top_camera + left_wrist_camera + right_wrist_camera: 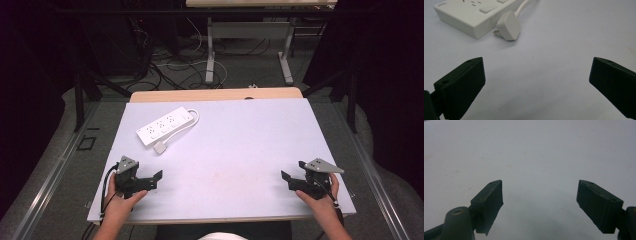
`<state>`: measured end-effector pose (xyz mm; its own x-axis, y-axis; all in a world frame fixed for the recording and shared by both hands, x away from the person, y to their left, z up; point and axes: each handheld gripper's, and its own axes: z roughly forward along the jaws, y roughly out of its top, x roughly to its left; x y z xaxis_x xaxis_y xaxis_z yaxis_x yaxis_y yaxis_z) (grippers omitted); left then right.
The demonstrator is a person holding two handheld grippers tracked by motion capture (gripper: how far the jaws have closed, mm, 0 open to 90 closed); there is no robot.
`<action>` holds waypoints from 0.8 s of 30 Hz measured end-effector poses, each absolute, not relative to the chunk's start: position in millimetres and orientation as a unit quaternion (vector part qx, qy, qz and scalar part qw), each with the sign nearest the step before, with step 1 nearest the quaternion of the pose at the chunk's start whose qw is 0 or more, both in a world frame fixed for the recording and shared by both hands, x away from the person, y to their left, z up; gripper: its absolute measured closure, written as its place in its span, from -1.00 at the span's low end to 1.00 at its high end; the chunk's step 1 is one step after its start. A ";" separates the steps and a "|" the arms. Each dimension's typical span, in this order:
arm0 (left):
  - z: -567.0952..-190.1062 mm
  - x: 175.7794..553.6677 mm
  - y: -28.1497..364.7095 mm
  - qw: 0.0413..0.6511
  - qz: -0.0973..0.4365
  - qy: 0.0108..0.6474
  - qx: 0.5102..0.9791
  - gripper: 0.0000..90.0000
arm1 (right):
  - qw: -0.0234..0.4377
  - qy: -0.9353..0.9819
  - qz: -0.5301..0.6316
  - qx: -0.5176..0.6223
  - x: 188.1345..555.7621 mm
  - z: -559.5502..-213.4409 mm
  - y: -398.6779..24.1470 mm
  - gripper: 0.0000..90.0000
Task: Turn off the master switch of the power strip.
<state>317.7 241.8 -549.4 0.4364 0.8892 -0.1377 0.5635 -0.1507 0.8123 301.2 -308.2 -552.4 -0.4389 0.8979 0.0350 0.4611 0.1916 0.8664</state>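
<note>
A white power strip (pixel 164 126) lies on the left half of the pale table (pixel 240 140), its cord looping back to a white plug (pixel 159 147) that rests beside it. My left gripper (pixel 156 178) sits near the front left edge, held by a hand, jaws wide apart with nothing between them. In the left gripper view the power strip (pixel 471 15) and the plug (pixel 509 25) lie ahead of the open left gripper (pixel 536 75). My right gripper (pixel 289 180) rests near the front right edge, also open and empty; the right gripper (pixel 540 197) faces bare tabletop.
Beyond the table's far edge stand a desk frame (pixel 247 45) and a tangle of cables (pixel 170 65) on the floor. Dark metal struts (pixel 82 95) flank both sides of the table.
</note>
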 end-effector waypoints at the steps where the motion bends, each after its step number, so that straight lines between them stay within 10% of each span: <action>1: -549.3 317.2 241.2 0.421 0.188 0.493 0.737 -0.99 | 0.248 0.729 0.432 0.470 301.5 -554.4 -307.3 -0.53; 24: -537.8 308.0 224.8 0.421 0.210 0.458 0.754 -0.79 | 0.270 0.729 0.431 0.459 299.9 -556.7 -309.1 -0.53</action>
<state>308.0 224.8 -537.8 0.4919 0.8678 -0.0696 0.5140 -0.2249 0.8278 299.9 -309.1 -556.7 -0.4332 0.9013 0.0020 0.4366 0.2079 0.8753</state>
